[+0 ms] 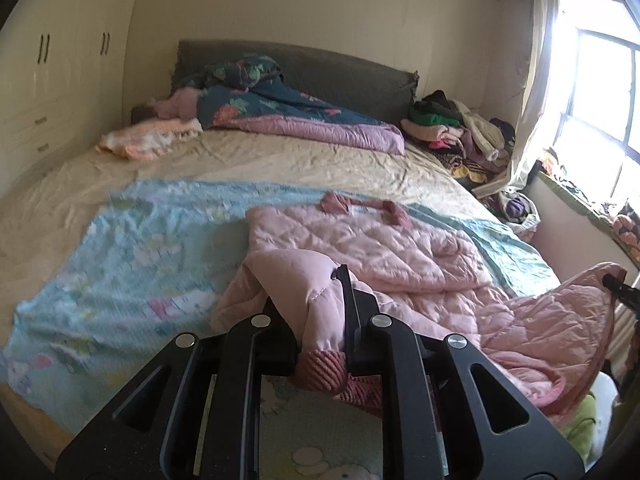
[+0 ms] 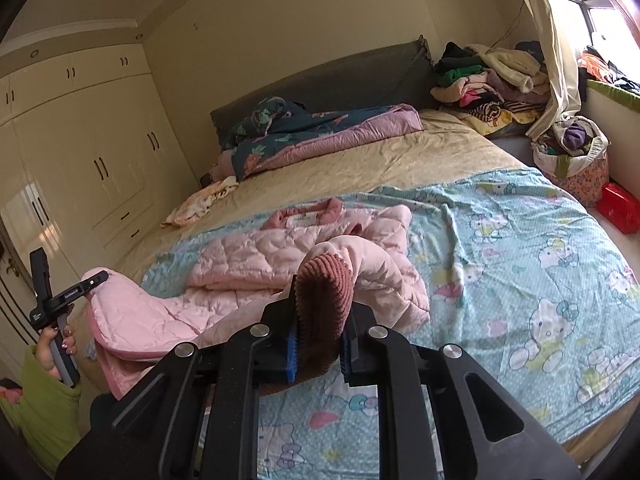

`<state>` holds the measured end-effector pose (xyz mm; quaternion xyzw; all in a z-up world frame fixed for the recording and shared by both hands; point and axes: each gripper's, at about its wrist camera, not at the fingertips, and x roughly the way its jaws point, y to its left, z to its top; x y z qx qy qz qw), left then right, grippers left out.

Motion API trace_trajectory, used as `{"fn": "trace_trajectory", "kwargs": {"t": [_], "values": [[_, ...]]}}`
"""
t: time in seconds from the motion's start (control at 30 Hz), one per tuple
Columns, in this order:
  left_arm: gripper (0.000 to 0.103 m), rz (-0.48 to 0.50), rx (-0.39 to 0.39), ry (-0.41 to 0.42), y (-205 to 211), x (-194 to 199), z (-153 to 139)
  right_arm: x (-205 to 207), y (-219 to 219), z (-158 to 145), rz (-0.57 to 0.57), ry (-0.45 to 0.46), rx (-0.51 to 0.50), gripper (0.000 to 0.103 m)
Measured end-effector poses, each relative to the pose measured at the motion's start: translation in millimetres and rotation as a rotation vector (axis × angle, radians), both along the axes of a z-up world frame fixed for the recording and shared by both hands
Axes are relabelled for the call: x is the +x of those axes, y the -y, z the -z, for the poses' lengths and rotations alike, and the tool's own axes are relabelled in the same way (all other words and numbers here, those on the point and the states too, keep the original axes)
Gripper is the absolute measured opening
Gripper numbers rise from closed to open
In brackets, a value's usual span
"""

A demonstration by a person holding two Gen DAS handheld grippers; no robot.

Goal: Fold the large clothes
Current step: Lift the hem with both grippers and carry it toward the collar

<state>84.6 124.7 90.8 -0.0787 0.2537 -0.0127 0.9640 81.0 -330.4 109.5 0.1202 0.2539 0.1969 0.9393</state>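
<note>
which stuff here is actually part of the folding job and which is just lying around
In the job:
pink quilted jacket
left gripper, shut on a sleeve
right gripper, shut on a ribbed cuff

Lying about:
floral duvet
clothes pile
laundry bag
red box

Bed with a wrinkled beige sheet, dark grey headboard at the far end. Foot half is covered by a light blue cartoon-print blanket, spread flat with a few creases. On that blanket: pink quilted jacket, collar toward the headboard, body bunched, one side hanging off the bed's edge. Near the headboard: a rumpled dark floral quilt with mauve lining, lying across the width. Beside it toward the wardrobe side, a small peach-and-white cloth on the sheet. Far corner on the window side: a heaped pile of mixed clothes, touching the headboard end.
</note>
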Motion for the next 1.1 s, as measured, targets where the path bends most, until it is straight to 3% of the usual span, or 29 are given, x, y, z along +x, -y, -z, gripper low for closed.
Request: {"fn": "trace_trajectory", "kwargs": {"t": [0.37, 0.6, 1.1], "values": [[0.009, -0.034, -0.045, 0.071, -14.6, 11.0, -32.3, 18.7, 0.2, -37.6, 0.019, 0.063, 0.028, 0.014], [0.009, -0.062, -0.065, 0.076, -23.9, 32.1, -41.5, 38.4, -3.3, -54.8, 0.032, 0.086, 0.046, 0.014], [0.009, -0.098, -0.003, 0.028, -18.3, 74.6, -25.4, 87.3, 3.0, -31.1, 0.077, -0.007, 0.086, 0.014]]}}
